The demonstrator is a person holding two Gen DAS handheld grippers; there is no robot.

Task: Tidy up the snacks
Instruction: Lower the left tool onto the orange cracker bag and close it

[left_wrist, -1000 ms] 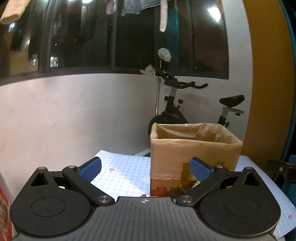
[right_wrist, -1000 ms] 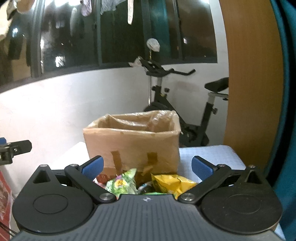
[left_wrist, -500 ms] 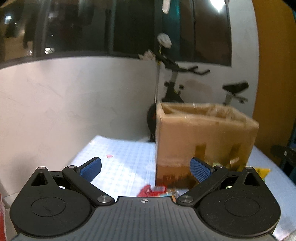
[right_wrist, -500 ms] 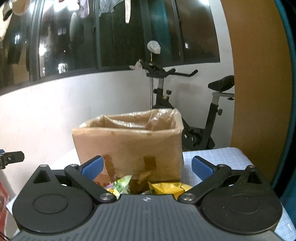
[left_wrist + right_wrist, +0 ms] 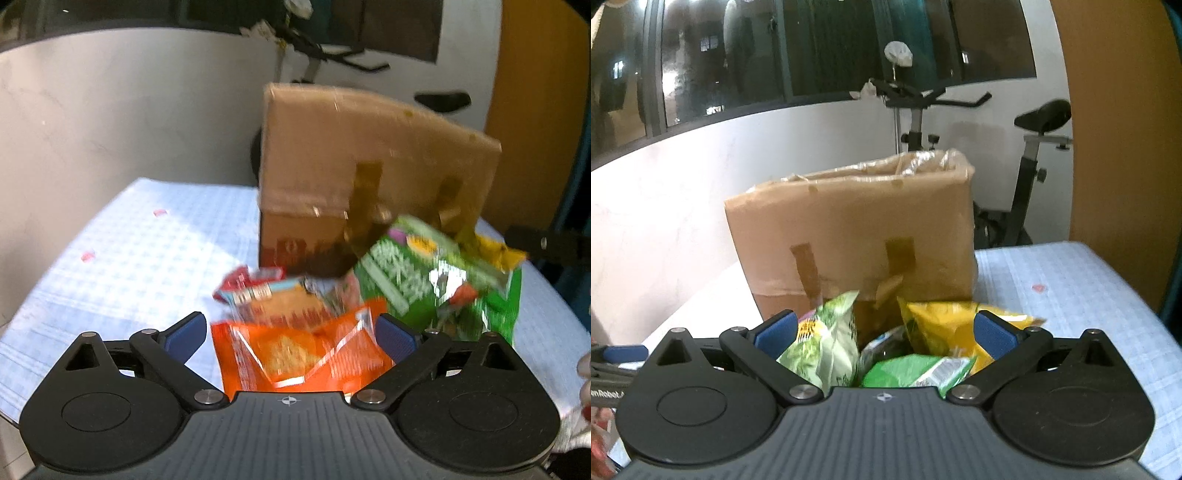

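Left gripper (image 5: 288,334) jaws wide apart, gripping nothing; orange foil snack packet (image 5: 299,358) lies between fingers. Green crinkled snack bag (image 5: 439,280) at 2 o'clock. Right gripper (image 5: 882,330) gaping, empty, over green and yellow packets (image 5: 945,328). Brown cardboard box (image 5: 853,236) at 12 o'clock, on blue checked tablecloth (image 5: 147,251).

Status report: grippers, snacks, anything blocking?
Left gripper open over orange packet. Right gripper open, empty. Snacks piled before cardboard box. Nothing blocking.

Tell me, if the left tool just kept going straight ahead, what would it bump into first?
Most likely the orange snack packet, which lies right between the open left tool's fingers. Behind it come more packets, then the cardboard box. The picture is blurred, so depth is uncertain.
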